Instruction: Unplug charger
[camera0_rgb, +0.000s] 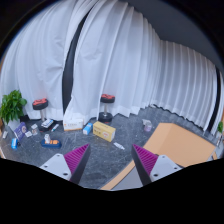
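Claw: my claw (112, 160) hangs wide apart with nothing in it, one purple-padded finger (77, 157) to the left and the other to the right.

Height: I judge I am high above the floor, far from anything I could grip.

Charger: I cannot pick out a charger or a socket; if it is here, it is probably among the clutter on the grey floor (100, 165) beyond my fingers.

Clutter: a yellow box (104, 131), small packets and bottles, two stools (107, 99) with red seats, and a green plant (12, 104) off to the left.

Nearby: a wooden tabletop (180, 142) just ahead of my right finger.

Backdrop: white curtains (140, 60) across the whole far side.

Risk: heading down before I find the charger, I could close on the wrong thing.

Risk: a low sweep might topple the bottles or clip the table edge.
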